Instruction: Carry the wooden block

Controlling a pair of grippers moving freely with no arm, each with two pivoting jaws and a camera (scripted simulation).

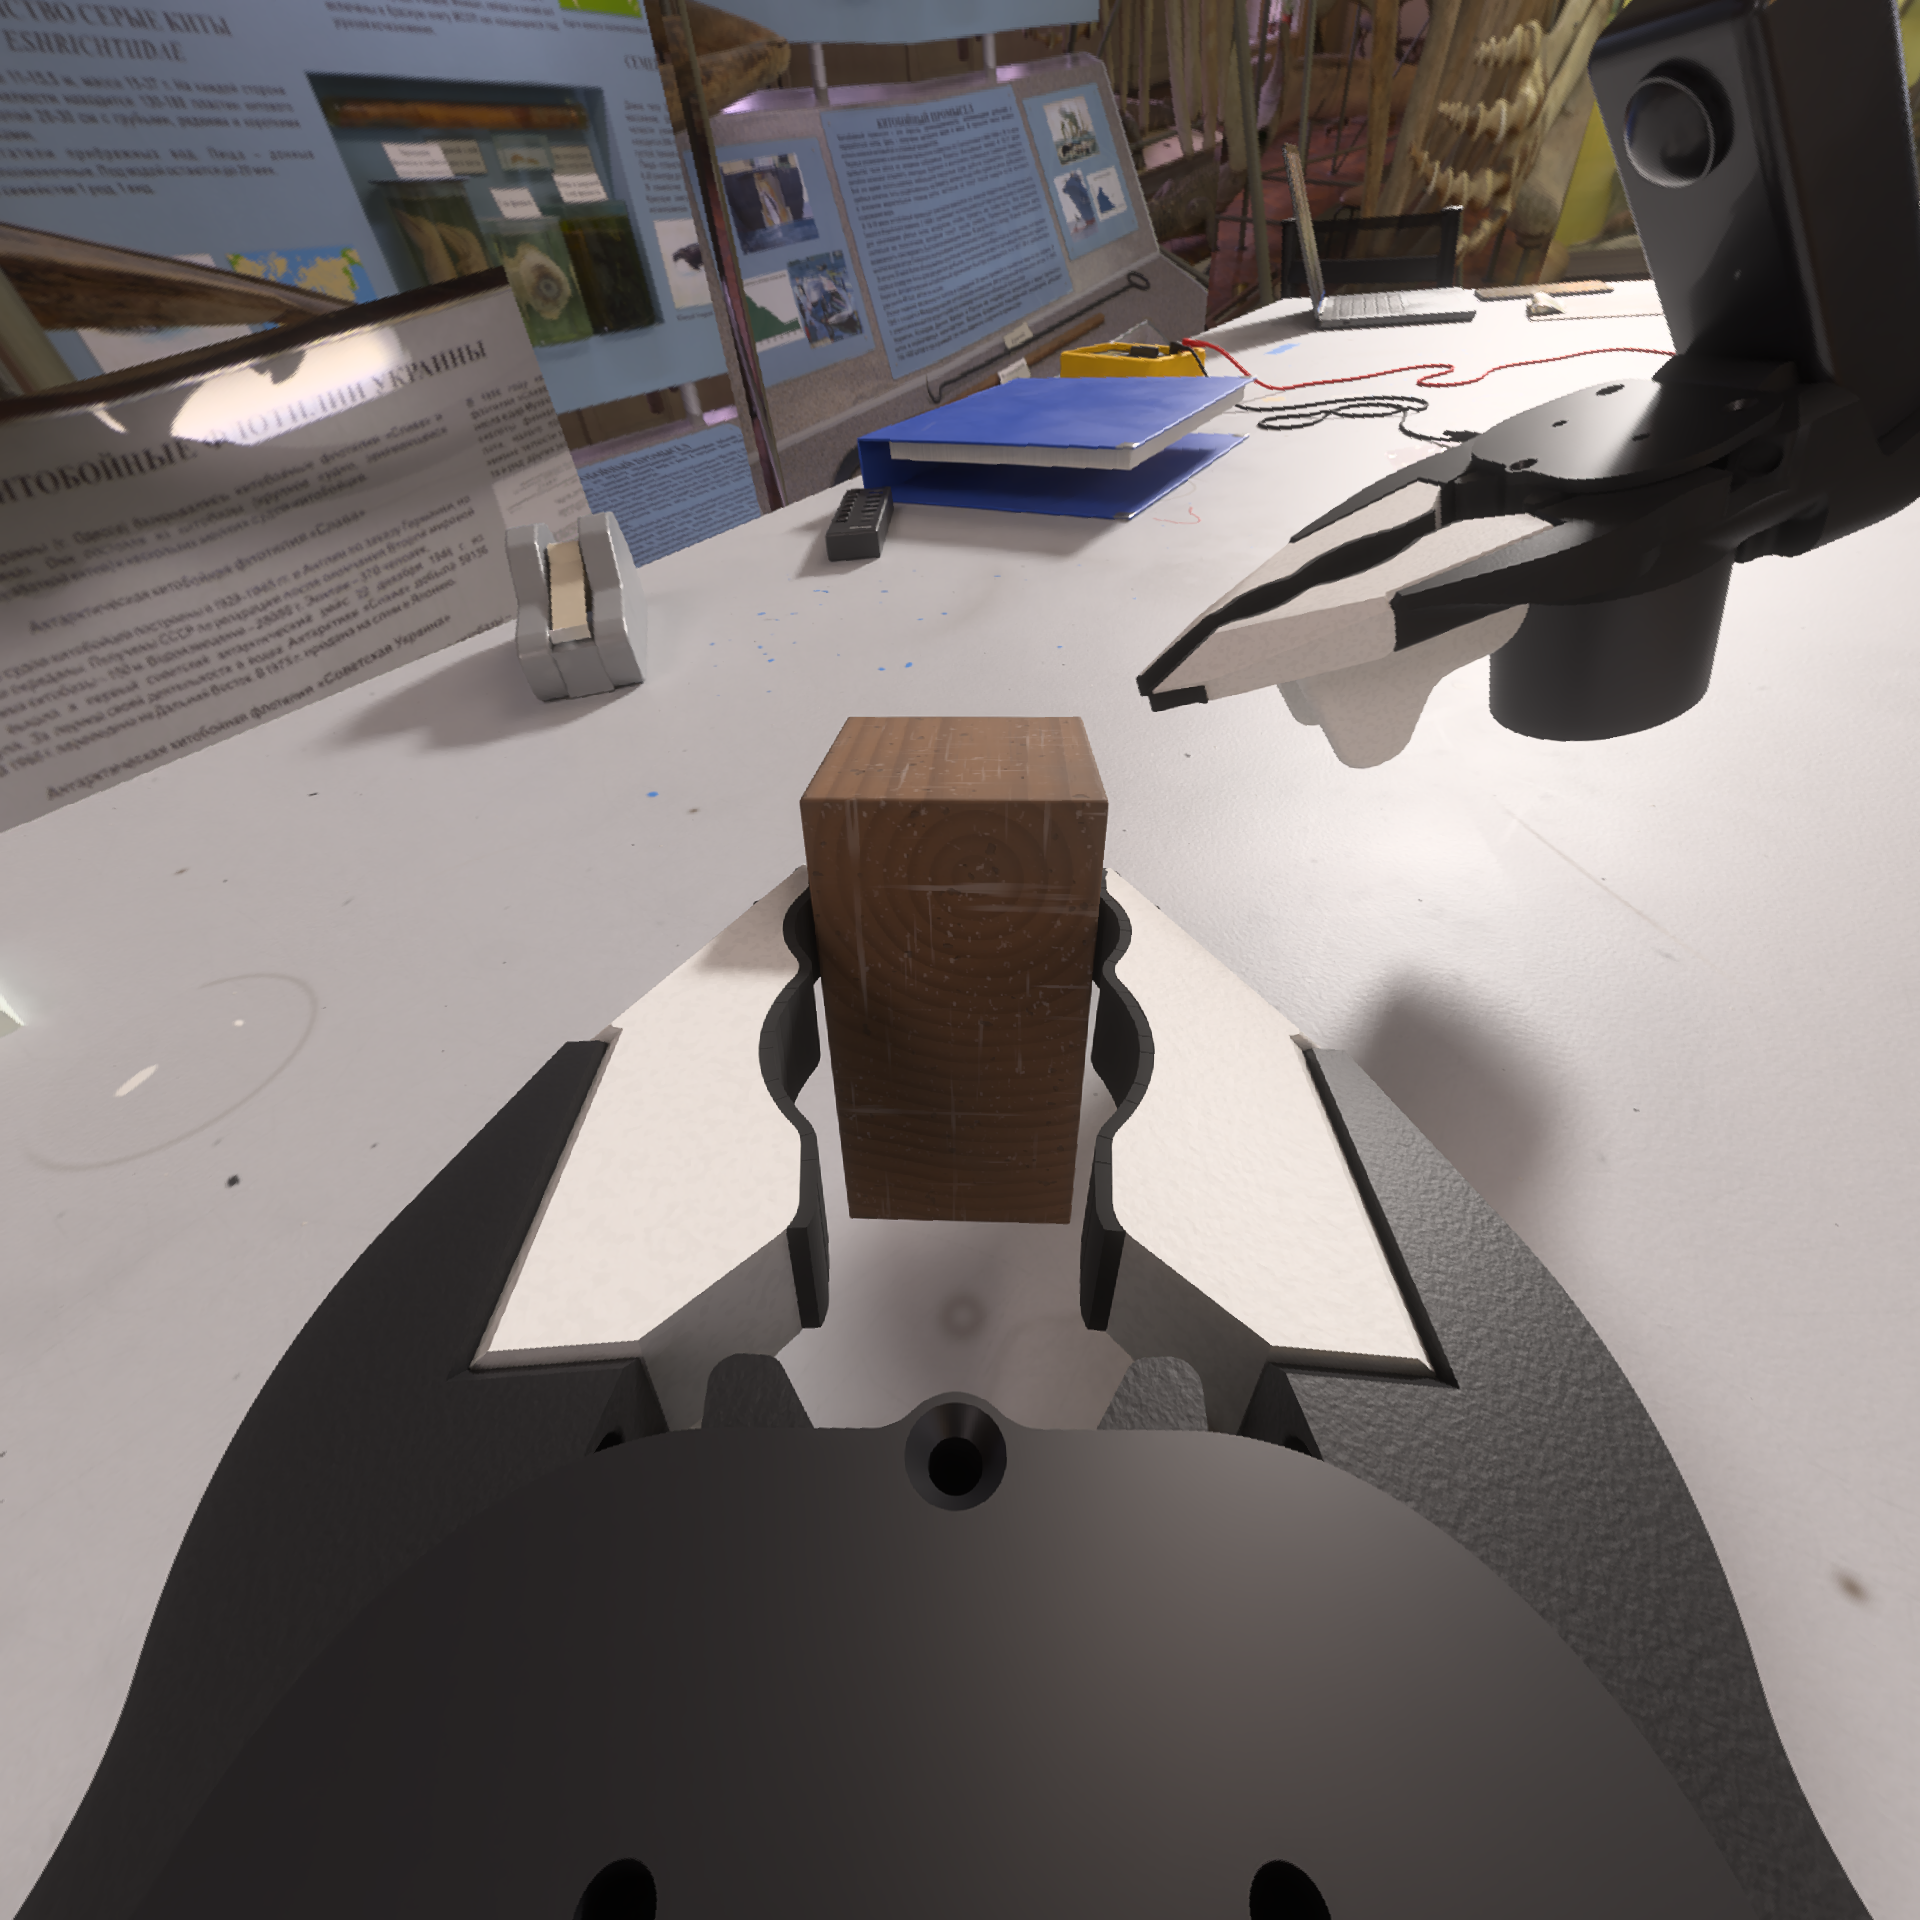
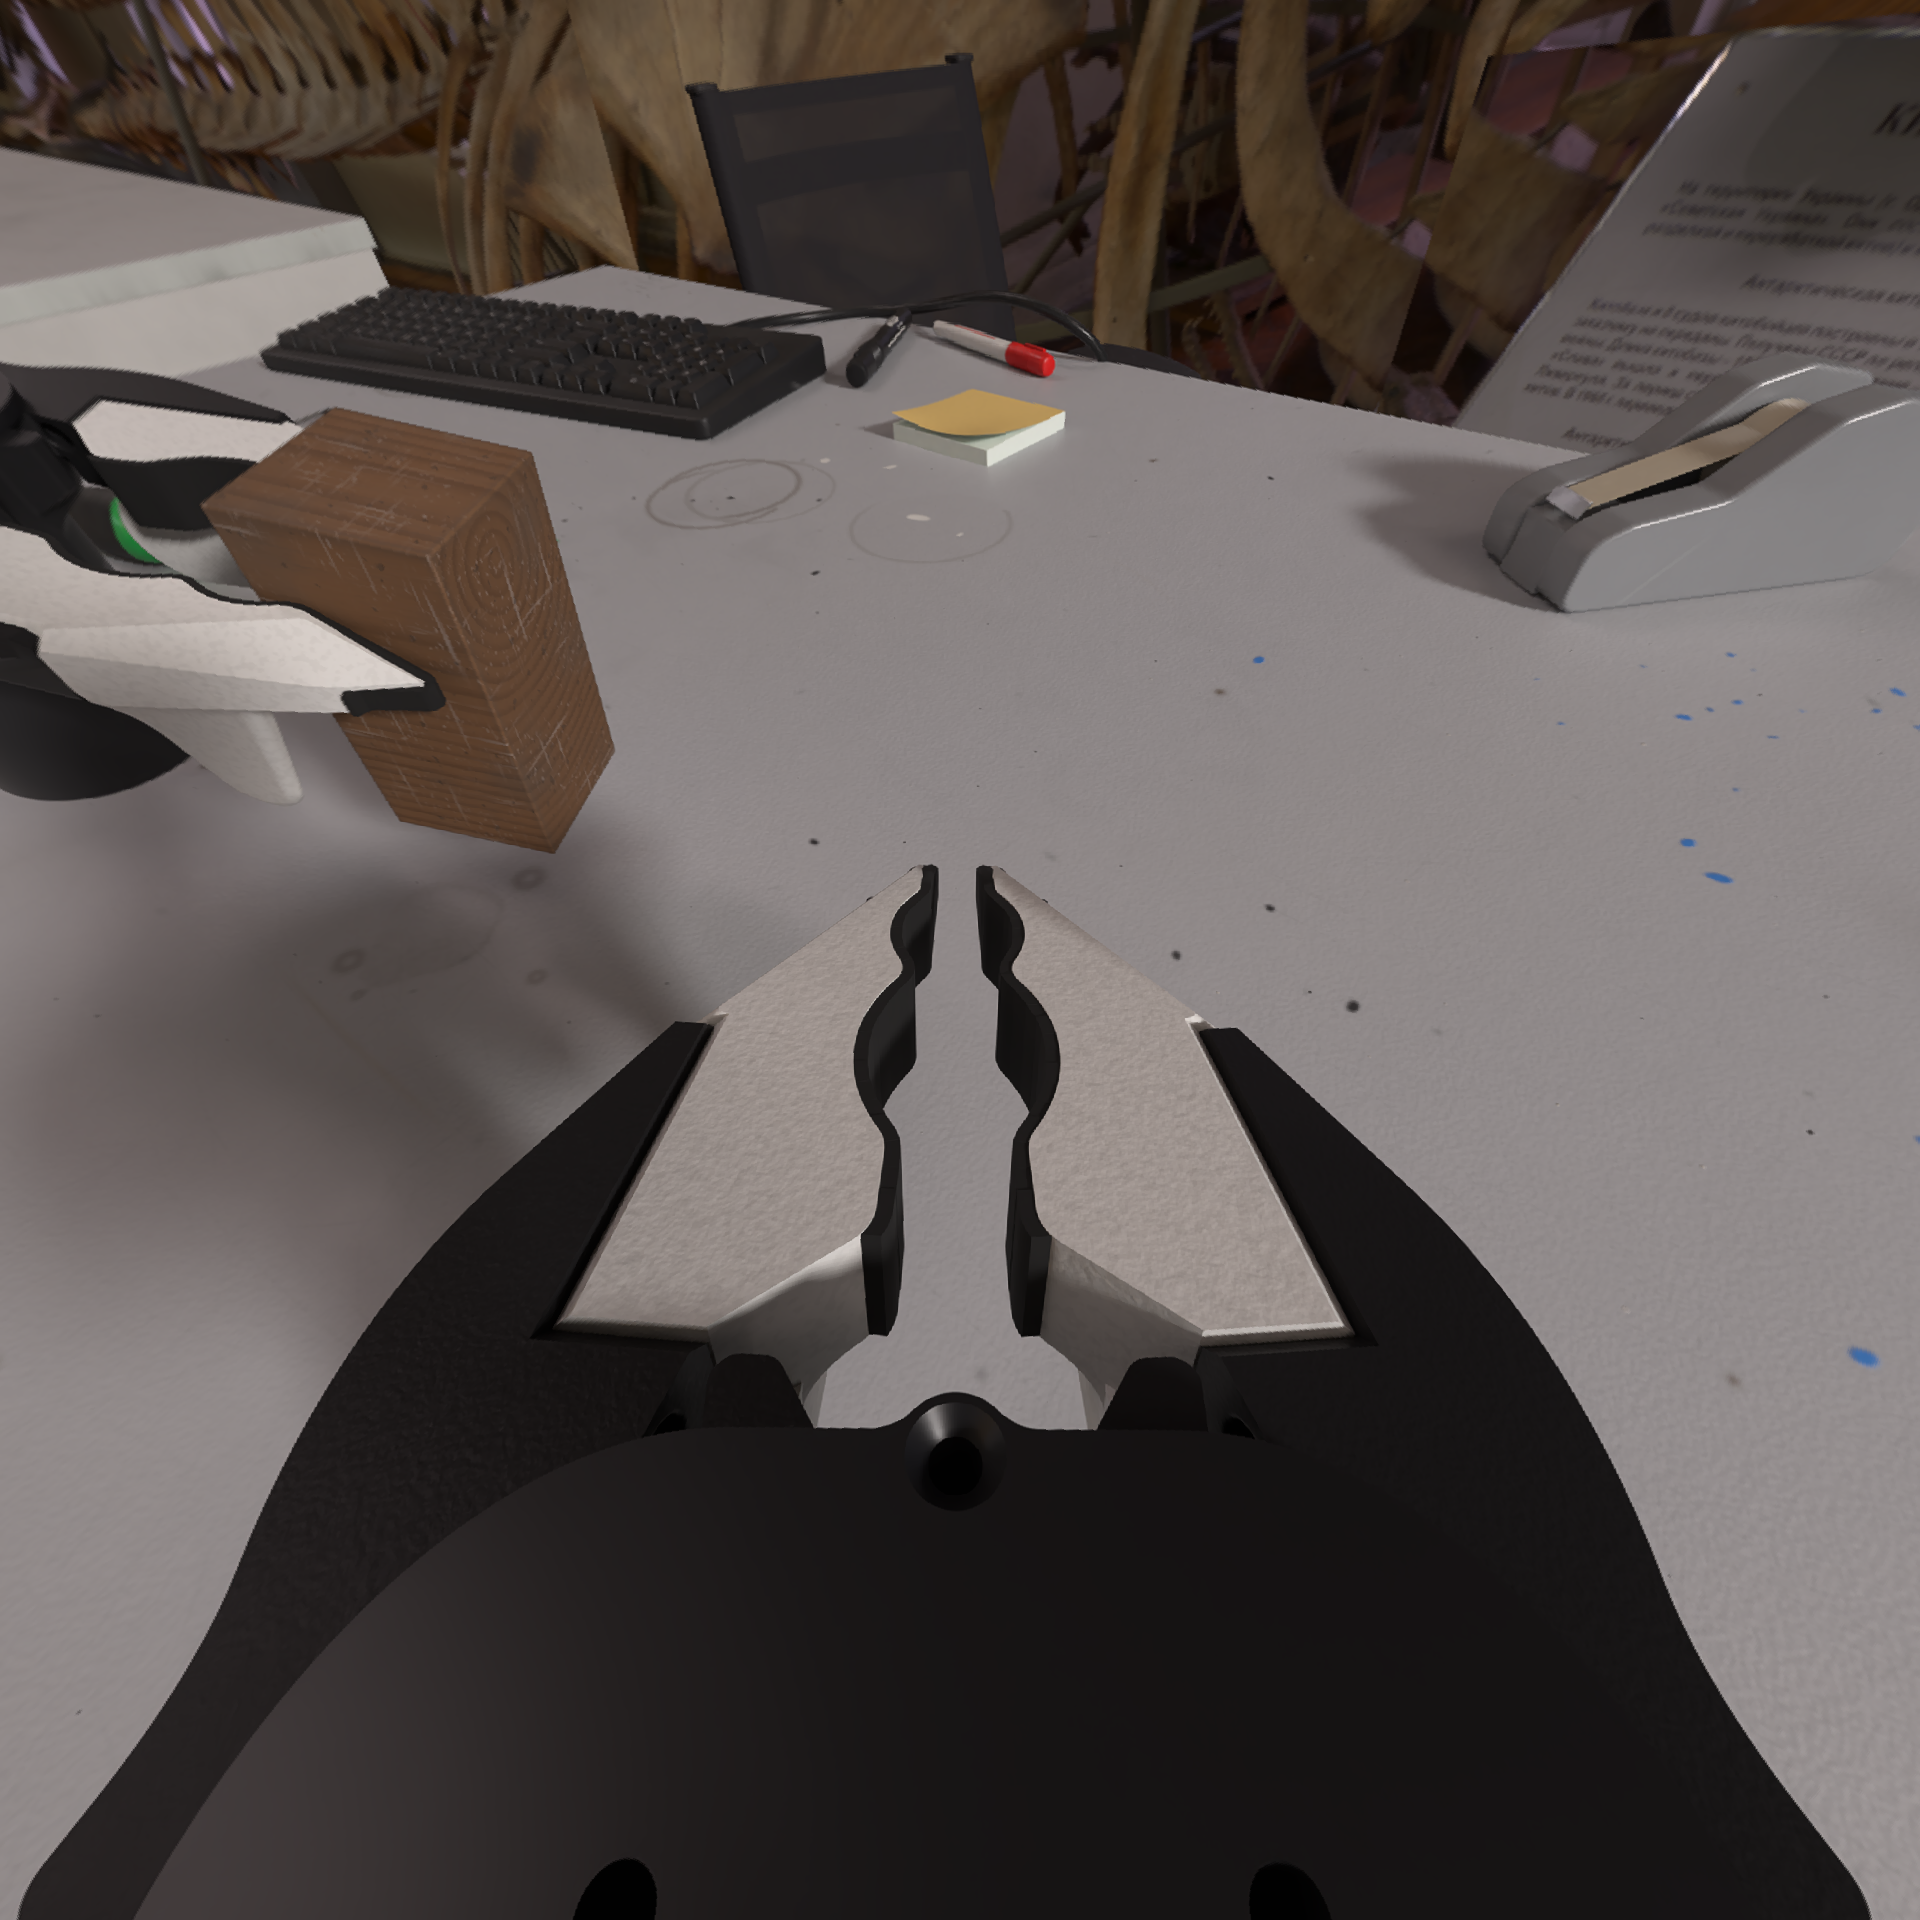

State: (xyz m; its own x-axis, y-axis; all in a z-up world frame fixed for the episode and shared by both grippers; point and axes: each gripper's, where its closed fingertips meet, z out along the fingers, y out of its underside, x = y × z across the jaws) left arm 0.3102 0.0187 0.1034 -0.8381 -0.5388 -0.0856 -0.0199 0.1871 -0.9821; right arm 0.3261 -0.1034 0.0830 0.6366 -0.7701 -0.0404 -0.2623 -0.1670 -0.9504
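The wooden block (image 1: 956,977) is a brown upright cuboid held between the fingers of my left gripper (image 1: 956,894), which is shut on its two sides. In the right wrist view the block (image 2: 436,613) shows at the left, low over the white table (image 2: 1143,727), with the left gripper's near finger (image 2: 260,665) across its side. I cannot tell whether the block touches the table. My right gripper (image 2: 956,878) is shut with a thin gap and holds nothing. It hovers to the right of the block, also seen in the left wrist view (image 1: 1174,691).
A grey tape dispenser (image 1: 577,613) stands left of and beyond the block. A blue binder (image 1: 1060,442), a small black device (image 1: 860,523) and a yellow meter (image 1: 1127,361) lie farther back. A keyboard (image 2: 540,358), sticky notes (image 2: 977,426) and a red-capped marker (image 2: 997,348) lie elsewhere.
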